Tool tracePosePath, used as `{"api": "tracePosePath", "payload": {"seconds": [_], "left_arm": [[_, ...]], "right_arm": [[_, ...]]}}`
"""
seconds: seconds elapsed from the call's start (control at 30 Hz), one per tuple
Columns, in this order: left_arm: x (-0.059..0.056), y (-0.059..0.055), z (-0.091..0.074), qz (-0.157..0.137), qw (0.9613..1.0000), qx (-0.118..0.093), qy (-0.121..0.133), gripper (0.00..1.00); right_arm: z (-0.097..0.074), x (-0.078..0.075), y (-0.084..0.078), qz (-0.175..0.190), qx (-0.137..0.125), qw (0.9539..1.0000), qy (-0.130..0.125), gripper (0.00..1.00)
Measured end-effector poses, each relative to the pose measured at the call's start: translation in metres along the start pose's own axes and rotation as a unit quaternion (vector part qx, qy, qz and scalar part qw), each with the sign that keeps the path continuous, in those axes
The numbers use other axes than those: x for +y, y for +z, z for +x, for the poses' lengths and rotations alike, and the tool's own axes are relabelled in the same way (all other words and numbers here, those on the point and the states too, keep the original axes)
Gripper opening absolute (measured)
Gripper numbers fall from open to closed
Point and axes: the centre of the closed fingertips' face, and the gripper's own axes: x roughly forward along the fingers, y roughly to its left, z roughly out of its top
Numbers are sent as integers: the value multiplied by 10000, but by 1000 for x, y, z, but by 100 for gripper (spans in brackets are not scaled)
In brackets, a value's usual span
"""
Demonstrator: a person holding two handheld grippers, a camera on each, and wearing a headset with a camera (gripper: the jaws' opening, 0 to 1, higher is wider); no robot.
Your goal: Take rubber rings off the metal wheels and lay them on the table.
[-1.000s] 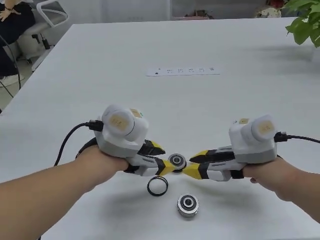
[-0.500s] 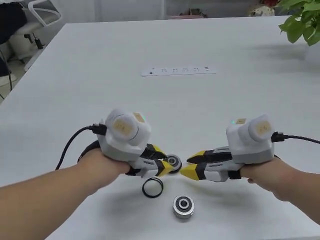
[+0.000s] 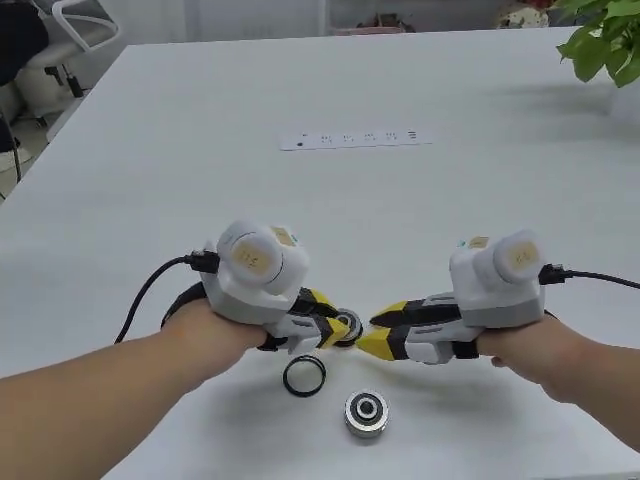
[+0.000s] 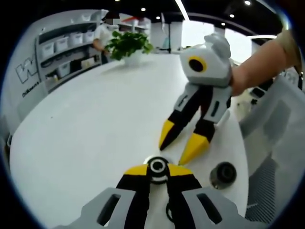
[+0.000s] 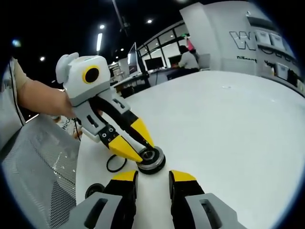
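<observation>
A small metal wheel (image 3: 347, 326) with a dark rim is held just above the white table (image 3: 420, 220), and my left gripper (image 3: 333, 326) is shut on it. The left gripper view has the wheel (image 4: 157, 168) between its yellow tips. My right gripper (image 3: 370, 331) faces it from the right, open, tips close to the wheel but apart from it. Its own view looks at the wheel (image 5: 151, 159) just ahead of its spread jaws (image 5: 153, 177). A loose black rubber ring (image 3: 304, 375) lies flat below the grippers. A second wheel (image 3: 367, 412) with a silver rim stands beside it.
A white power strip (image 3: 347, 138) lies flat at mid table. Green plant leaves (image 3: 603, 45) hang over the far right corner. An office chair (image 3: 70, 35) stands off the far left edge. Cables trail from both grippers.
The head camera has shifted a little. The left gripper keeps the wheel in the same spot; the right gripper's tips sit slightly off the wheel instead of against it.
</observation>
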Motion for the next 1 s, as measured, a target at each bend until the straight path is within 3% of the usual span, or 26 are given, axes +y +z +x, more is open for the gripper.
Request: {"api": "tracePosePath", "payload": {"seconds": [0.43,0.83,1.0], "left_arm": [[1,0,0,53,9999,-23,82,14],[0,-1,-1,31,9999,-66,96,14],[-1,-1,-1,23,9999,-74,103,14]], "right_arm": [[15,3,7,-161,-68,9998,2,30],[12,4,5,-332,-30,9994,-15,23],[10,3,0,-521,135,9985,-77,17]]}}
